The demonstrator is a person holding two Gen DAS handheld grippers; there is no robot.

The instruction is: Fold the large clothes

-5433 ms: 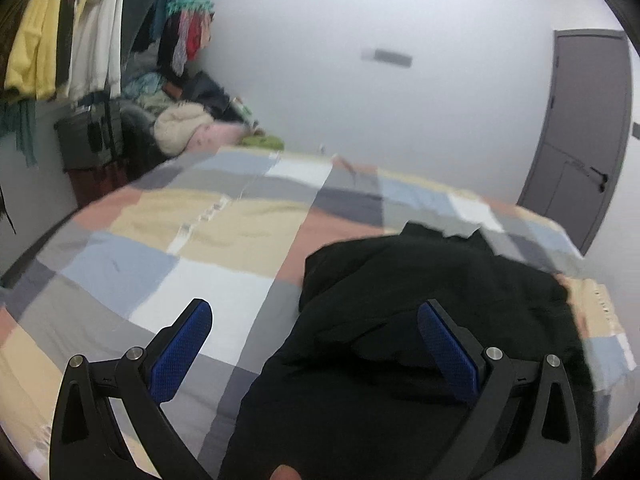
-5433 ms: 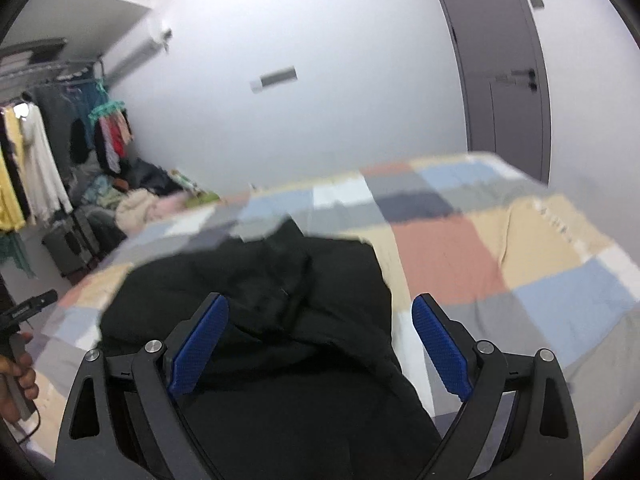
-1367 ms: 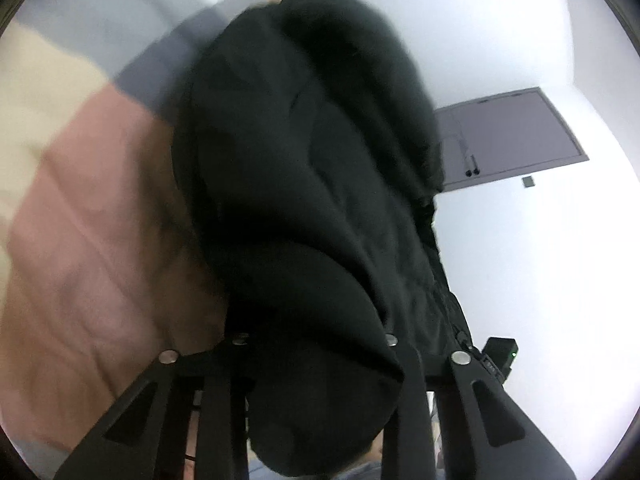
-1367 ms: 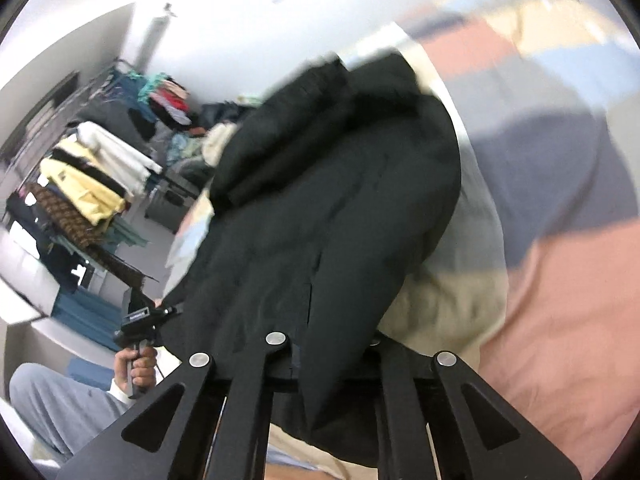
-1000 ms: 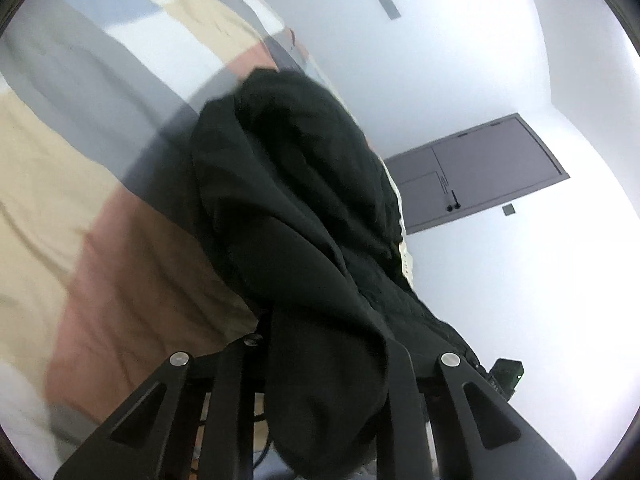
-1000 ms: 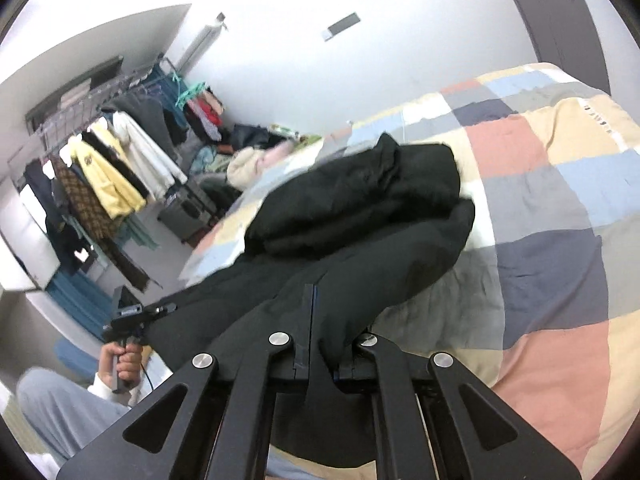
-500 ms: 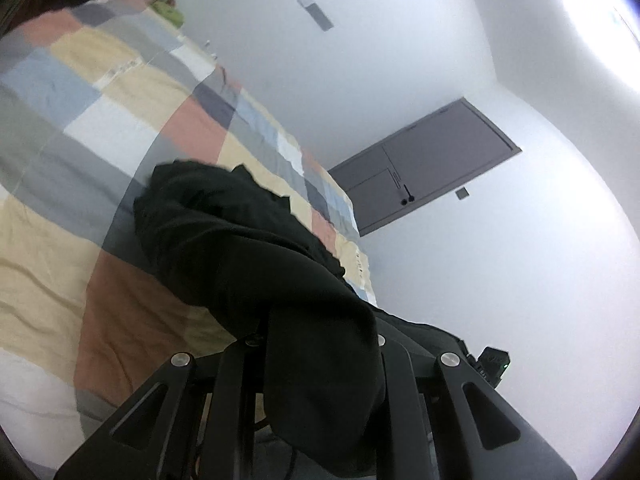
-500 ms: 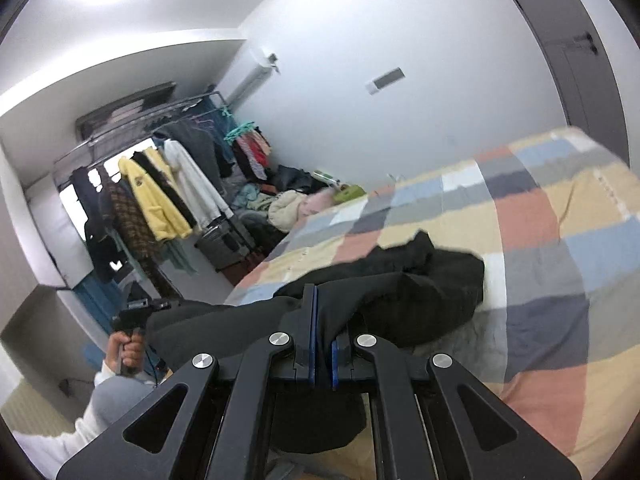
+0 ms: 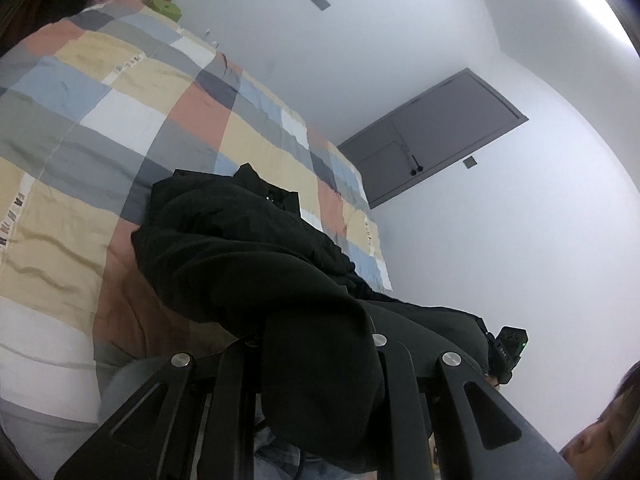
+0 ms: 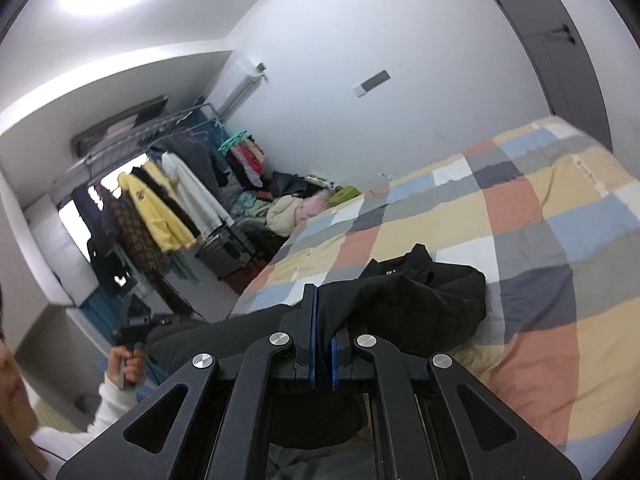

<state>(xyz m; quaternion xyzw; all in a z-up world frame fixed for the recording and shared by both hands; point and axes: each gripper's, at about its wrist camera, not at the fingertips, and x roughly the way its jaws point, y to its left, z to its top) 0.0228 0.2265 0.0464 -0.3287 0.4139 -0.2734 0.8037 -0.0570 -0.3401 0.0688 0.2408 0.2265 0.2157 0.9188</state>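
Observation:
A large black garment (image 9: 240, 240) lies bunched on the checked bed cover (image 9: 120, 80), with its near edge lifted off the bed. My left gripper (image 9: 316, 340) is shut on that edge, and the cloth drapes over the fingers and hides them. In the right wrist view my right gripper (image 10: 323, 320) is shut on another part of the black garment (image 10: 424, 304); its blue pads (image 10: 312, 320) pinch a thin fold. The cloth spans between both grippers. The other gripper shows at the far side in each view, at the right (image 9: 506, 350) and in a hand at the left (image 10: 132, 336).
The bed cover (image 10: 540, 220) stretches far ahead. A clothes rack (image 10: 160, 208) with hanging garments, a suitcase (image 10: 224, 252) and a pile of clothes (image 10: 288, 208) stand beyond the bed's left side. A grey door (image 9: 432, 136) is in the far wall. A person's head (image 9: 600, 432) is close by.
Both grippers have risen and drawn back with the garment's edge held. The bulk of the garment stays on the bed and looks farther off, and more of the room shows.

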